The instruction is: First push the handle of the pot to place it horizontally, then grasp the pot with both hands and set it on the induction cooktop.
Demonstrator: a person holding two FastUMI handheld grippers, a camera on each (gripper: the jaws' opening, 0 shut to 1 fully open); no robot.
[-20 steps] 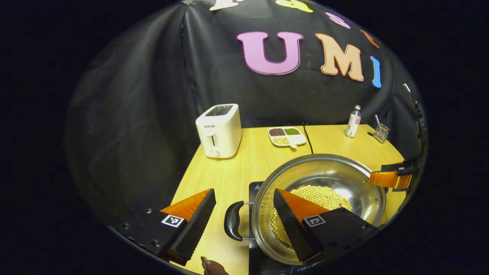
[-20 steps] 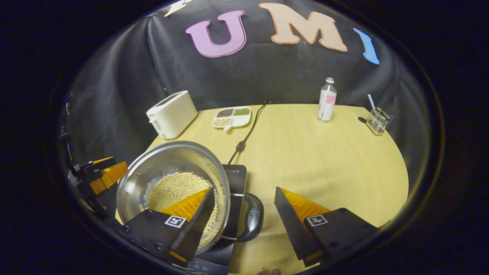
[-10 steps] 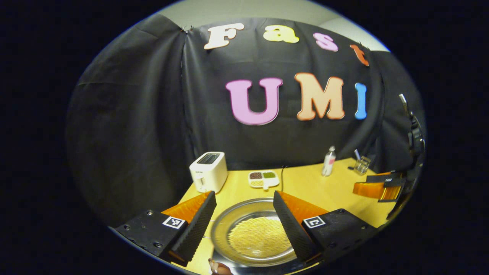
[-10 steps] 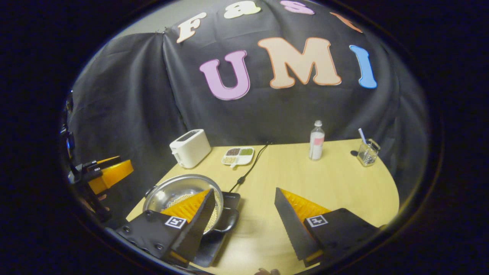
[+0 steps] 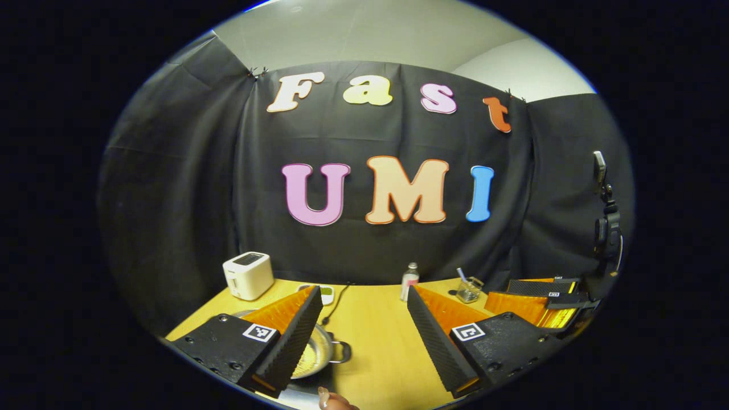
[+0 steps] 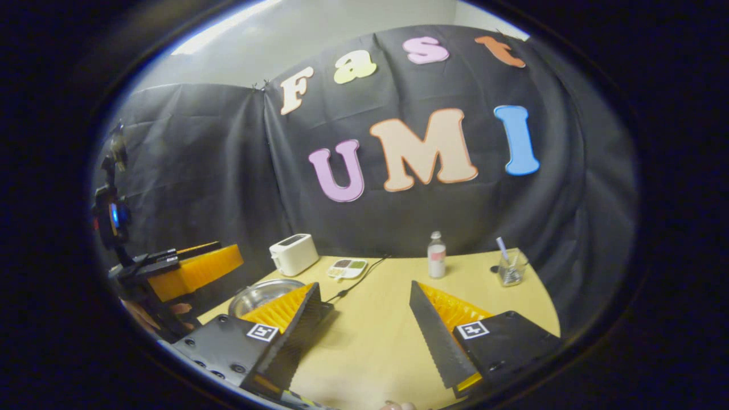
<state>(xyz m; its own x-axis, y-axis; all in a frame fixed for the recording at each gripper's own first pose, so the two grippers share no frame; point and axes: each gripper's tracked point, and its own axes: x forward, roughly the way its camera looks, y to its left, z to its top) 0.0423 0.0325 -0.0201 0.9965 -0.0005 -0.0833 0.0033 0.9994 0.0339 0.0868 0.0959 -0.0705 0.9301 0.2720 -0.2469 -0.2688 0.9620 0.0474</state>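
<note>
Left gripper view: left gripper (image 5: 364, 336) released, jaws wide apart, raised above the yellow surface (image 5: 379, 341). Pot (image 5: 316, 353) low at left, half hidden behind the left finger, side handle (image 5: 340, 352) poking out toward the middle. Toaster (image 5: 247, 275) and bottle (image 5: 409, 281) near the back wall. Other gripper (image 5: 535, 302) at far right.

Right gripper view: right gripper (image 6: 364, 336) also released, nothing between its fingers. Pot (image 6: 263, 292) back left on the induction cooktop (image 6: 326, 308), just beyond the left finger. Divided dish (image 6: 347, 267) and glass (image 6: 511, 271) further back.
</note>
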